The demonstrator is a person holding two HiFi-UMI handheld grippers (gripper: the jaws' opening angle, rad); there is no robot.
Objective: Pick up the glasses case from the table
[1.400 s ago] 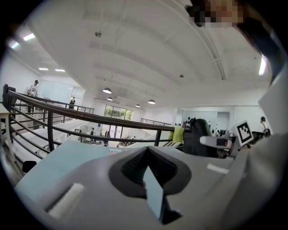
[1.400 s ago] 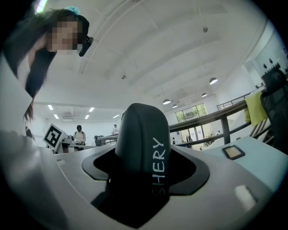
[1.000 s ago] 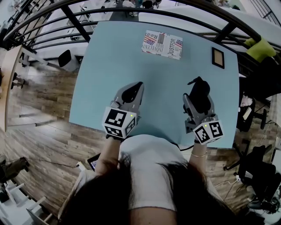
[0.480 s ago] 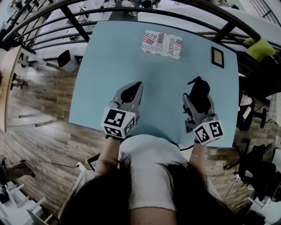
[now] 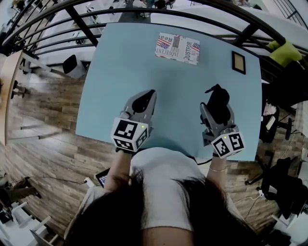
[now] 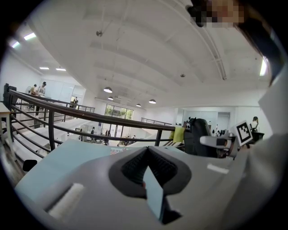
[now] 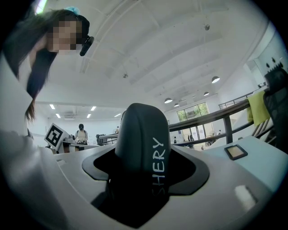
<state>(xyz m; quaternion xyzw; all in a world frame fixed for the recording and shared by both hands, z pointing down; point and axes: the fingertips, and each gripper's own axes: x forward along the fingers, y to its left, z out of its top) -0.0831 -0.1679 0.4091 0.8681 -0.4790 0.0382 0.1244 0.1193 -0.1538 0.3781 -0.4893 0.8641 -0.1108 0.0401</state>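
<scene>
Holding the glasses case point(image 7: 140, 134) in the right tongs point(image 5: 216, 106) over the pale blue worktop point(image 5: 125, 72).

Clamped between the right jaws, the dark case stands on end, white lettering running along its side, near the worktop's near right part. The left tongs point(image 5: 144, 102) hover level beside them, well apart, jaws drawn together at the tips with nothing between; only a sliver of worktop shows through behind the tips. At the far edge lies a printed flat packet with flag patterns point(image 5: 177, 48), and to its right a small dark-framed square point(image 5: 238, 62). A black railing point(image 5: 144, 14) curves behind the worktop.
</scene>
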